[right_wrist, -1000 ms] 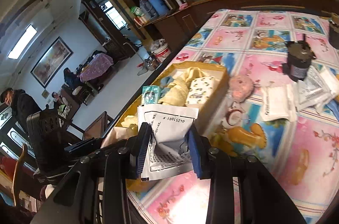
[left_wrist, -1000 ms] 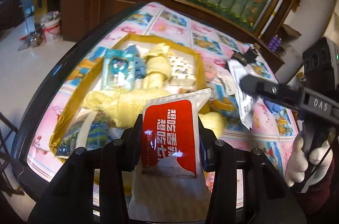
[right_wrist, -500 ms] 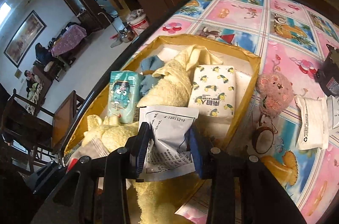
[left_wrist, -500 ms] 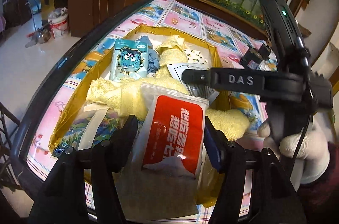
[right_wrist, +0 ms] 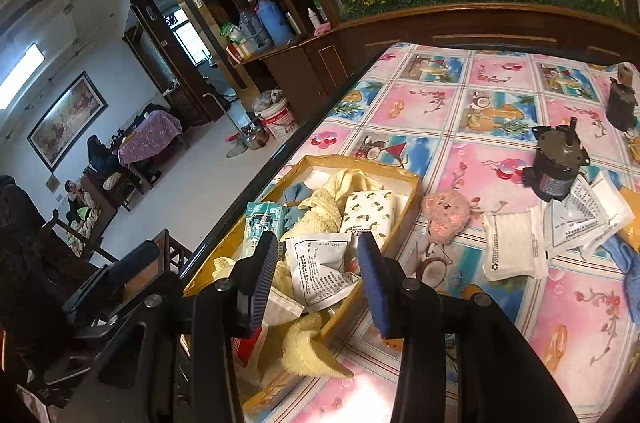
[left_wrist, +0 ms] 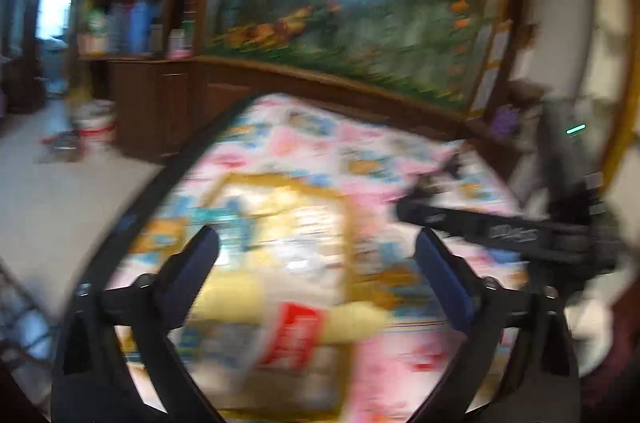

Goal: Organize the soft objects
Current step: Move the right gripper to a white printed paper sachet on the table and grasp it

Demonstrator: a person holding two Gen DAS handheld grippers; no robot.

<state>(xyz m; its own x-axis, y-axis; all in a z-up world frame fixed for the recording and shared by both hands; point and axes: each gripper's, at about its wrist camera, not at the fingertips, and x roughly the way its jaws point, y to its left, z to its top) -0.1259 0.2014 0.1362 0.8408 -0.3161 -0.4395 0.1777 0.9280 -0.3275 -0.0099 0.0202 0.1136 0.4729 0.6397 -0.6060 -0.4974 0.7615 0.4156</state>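
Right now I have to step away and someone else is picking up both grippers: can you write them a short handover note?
Left gripper: open, empty; its view is blurred.
Right gripper: open, empty, above the near end of the yellow box.
In the box: white printed sachet, red-and-white packet, yellow towel, lemon-print tissue pack, teal cartoon pack.
Still on the tablecloth: pink plush, white pouch and clear printed sachets. Box those next.
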